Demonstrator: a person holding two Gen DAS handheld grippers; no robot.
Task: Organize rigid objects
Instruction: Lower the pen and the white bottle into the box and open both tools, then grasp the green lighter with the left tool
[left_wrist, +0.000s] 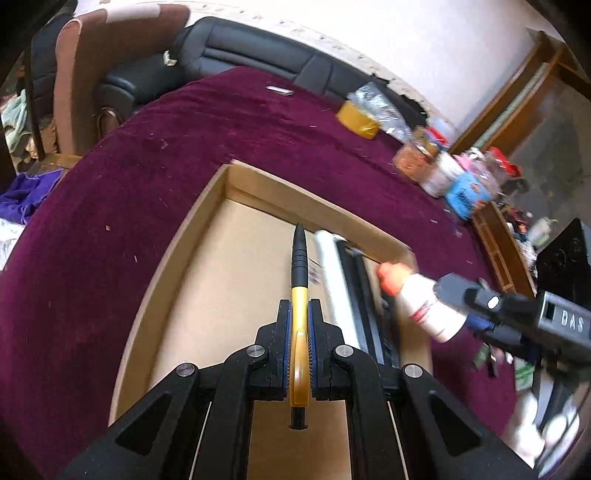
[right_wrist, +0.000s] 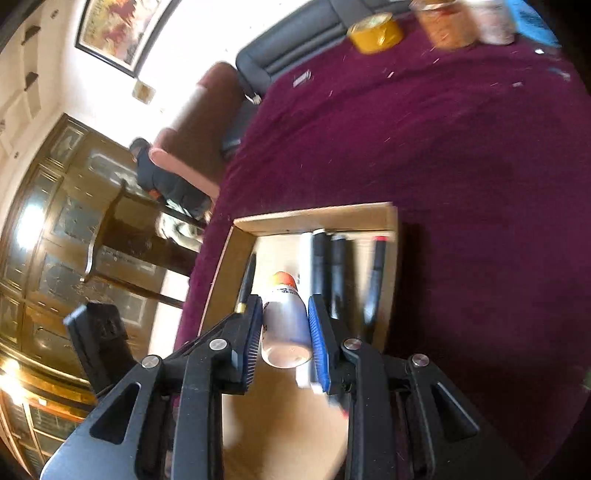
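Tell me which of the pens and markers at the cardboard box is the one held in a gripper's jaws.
The yellow-and-black pen, clamped in the left gripper above the cardboard box. The dark markers lie loose inside along its right wall.

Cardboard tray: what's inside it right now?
Inside the cardboard tray: a white tube, dark markers and a red-tipped one along one side; the grippers hide the near floor.

Bright daylight, fisheye-warped edges, heavy motion blur.
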